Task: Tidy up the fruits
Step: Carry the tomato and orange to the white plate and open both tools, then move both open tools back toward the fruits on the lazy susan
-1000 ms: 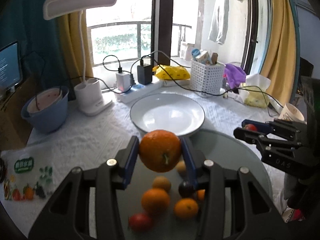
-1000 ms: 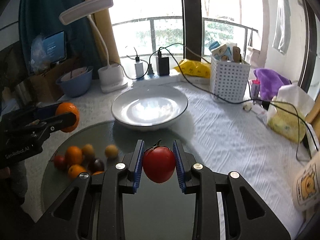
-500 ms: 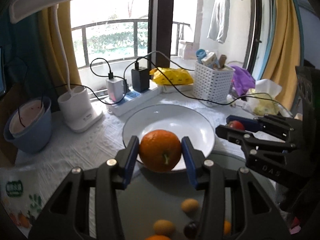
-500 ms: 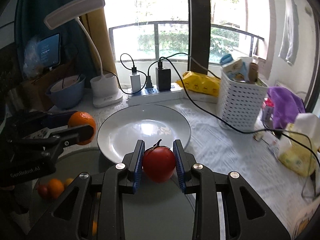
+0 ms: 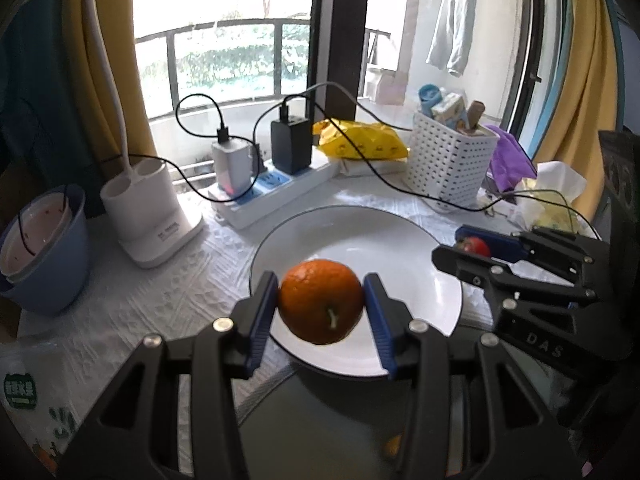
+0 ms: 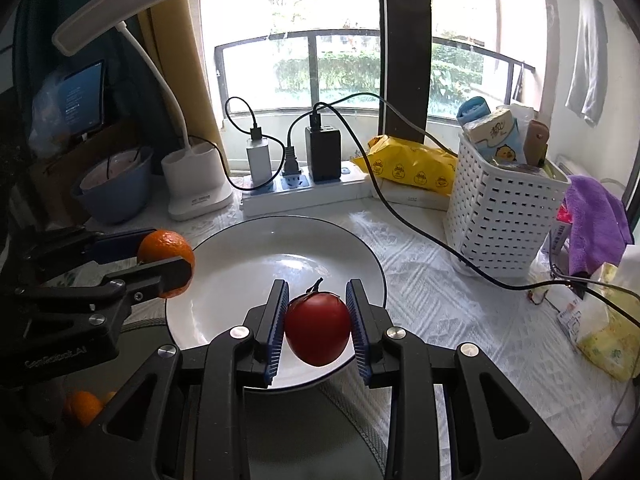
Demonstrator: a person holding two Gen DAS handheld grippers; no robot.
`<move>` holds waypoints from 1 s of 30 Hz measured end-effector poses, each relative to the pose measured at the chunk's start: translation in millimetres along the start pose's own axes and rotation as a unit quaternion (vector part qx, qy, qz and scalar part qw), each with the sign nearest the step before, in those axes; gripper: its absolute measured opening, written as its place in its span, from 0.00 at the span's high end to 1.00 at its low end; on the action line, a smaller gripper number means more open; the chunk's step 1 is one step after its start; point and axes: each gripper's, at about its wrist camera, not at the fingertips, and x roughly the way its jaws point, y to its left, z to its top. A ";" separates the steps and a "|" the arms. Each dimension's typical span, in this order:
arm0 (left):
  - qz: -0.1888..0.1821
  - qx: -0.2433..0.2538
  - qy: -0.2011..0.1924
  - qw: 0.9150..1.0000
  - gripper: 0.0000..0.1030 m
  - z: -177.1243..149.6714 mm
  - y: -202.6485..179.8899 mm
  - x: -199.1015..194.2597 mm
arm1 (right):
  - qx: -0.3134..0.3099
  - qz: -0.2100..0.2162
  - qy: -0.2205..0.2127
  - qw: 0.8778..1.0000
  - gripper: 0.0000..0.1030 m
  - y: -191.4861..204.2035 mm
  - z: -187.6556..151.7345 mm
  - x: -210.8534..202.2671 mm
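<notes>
The left gripper (image 5: 321,312) is clamping a round orange with a pale stem nub (image 5: 321,301) between its blue-padded fingers (image 5: 262,316), which are pressing on both sides of the fruit. It is hanging over the near edge of the wide, shallow white plate with a thin dark rim (image 5: 400,240), clear of the plate's surface. The right gripper (image 6: 318,330) is squeezing a smooth red fruit with a dark stalk (image 6: 318,330), possibly a tomato, its ribbed blue fingers (image 6: 276,328) closed against either flank. That fruit is also hovering above the plate's near edge, to the right of the orange. The plate is sitting on a white textured cloth covering the worktop (image 6: 432,292), its near rim overlapping a dark round glass disc (image 6: 296,432). Low in the right wrist view, a small orange fruit (image 6: 82,407) is lying on that disc, partly hidden by the left gripper's body. Behind the plate, a white power strip with two chargers plugged in (image 6: 304,190) is lying beside a white perforated plastic basket (image 6: 504,208).
</notes>
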 end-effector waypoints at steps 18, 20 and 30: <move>-0.001 -0.009 -0.038 0.999 0.34 -1.8 -2.5 -39.1 | 0.006 -0.015 -0.015 1.000 0.48 9.0 -1.2 -26.4; 0.000 -0.010 -0.042 0.999 0.34 -2.9 -3.4 -45.5 | 0.004 -0.017 -0.016 1.000 0.48 11.7 -2.9 -32.0; 0.003 -0.012 -0.059 0.998 0.34 -16.7 -6.1 -79.2 | 0.001 -0.023 -0.026 0.999 0.48 25.5 -13.2 -62.9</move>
